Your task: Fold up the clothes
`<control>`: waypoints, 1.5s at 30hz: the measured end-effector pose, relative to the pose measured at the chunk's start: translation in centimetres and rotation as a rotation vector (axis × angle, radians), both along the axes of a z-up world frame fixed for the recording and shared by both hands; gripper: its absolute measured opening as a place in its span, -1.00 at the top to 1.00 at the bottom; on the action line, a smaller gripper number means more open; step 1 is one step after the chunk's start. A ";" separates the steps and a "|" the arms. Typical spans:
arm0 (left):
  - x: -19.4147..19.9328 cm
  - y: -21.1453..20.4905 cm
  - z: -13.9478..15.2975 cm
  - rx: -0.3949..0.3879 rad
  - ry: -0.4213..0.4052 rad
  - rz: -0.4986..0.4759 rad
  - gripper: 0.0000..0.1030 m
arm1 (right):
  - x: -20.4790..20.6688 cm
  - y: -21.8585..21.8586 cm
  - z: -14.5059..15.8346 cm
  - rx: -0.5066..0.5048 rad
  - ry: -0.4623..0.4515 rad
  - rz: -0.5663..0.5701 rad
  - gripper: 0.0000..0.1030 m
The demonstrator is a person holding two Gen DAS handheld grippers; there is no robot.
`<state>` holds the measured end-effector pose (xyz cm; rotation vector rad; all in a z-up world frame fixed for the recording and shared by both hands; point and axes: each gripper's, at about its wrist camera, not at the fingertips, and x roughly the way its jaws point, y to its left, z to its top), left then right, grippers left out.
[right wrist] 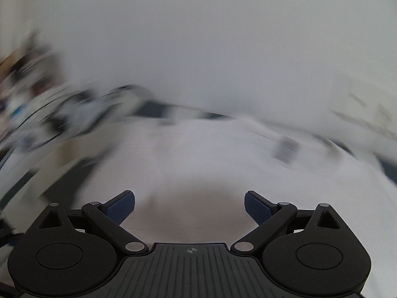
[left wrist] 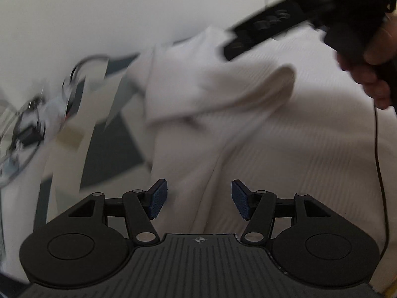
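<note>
A white ribbed garment (left wrist: 260, 134) lies spread out with a folded-over flap (left wrist: 248, 84) near its far edge. My left gripper (left wrist: 199, 200) hovers over its near part, jaws open, nothing between the blue pads (left wrist: 157, 200). In the left wrist view, the black body of my right gripper (left wrist: 285, 17) reaches in from the upper right, held by a hand (left wrist: 372, 84), its tip over the garment's far edge. In the blurred right wrist view, my right gripper (right wrist: 189, 207) stands wide open above the white cloth (right wrist: 198, 164); a striped tag (right wrist: 285, 149) shows on the cloth.
A dark blue-grey and white surface (left wrist: 111, 146) shows left of the garment. Blurred clutter with a round wire shape (left wrist: 32, 121) sits at the far left. A thin black cable (left wrist: 379, 164) hangs down the right side. A plain white wall (right wrist: 198, 37) stands behind.
</note>
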<state>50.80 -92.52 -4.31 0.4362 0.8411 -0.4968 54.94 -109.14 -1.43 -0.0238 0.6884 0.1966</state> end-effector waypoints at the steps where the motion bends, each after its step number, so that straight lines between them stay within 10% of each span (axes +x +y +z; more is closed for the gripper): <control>1: -0.1 0.4 -0.2 -0.010 0.006 0.011 -0.14 | 0.5 1.9 -0.3 -0.030 -0.006 0.065 -0.84; 6: -0.1 1.6 -0.4 -0.052 0.002 0.060 -0.14 | 3.1 9.0 -2.9 -0.192 0.055 0.220 -0.74; 9: 0.3 1.9 -0.3 -0.069 0.013 0.073 -0.14 | 4.0 7.3 -2.5 -0.108 0.073 0.167 -0.05; 11: 0.3 2.3 -0.3 -0.078 0.020 0.079 -0.16 | 4.2 4.7 -1.3 0.012 0.058 0.103 0.76; 13: 0.5 2.6 -0.4 -0.087 0.025 0.082 -0.17 | 4.3 2.0 -0.1 0.131 0.042 0.039 0.82; 16: 0.8 2.7 -0.4 -0.090 0.033 0.083 -0.17 | 2.9 -4.7 1.8 0.301 -0.085 -0.193 0.83; 19: 1.1 2.5 -0.4 -0.083 0.032 0.083 -0.17 | 2.2 -11.8 0.6 0.478 -0.024 -0.433 0.82; 26: 1.7 0.3 -0.3 -0.022 -0.037 0.034 -0.18 | 0.5 -17.2 -2.8 0.518 0.104 -0.617 0.34; 31: 2.4 -1.7 -0.5 -0.011 -0.078 -0.021 -0.17 | 2.6 -14.7 -0.9 0.449 0.058 -0.481 0.33; 38: 2.2 -3.1 -0.8 0.012 -0.139 -0.084 0.01 | 14.0 -6.0 1.4 0.206 0.056 -0.007 0.10; 45: 2.3 -3.0 -0.9 -0.030 -0.137 -0.129 0.62 | 22.4 -1.7 0.8 0.233 0.198 0.163 0.00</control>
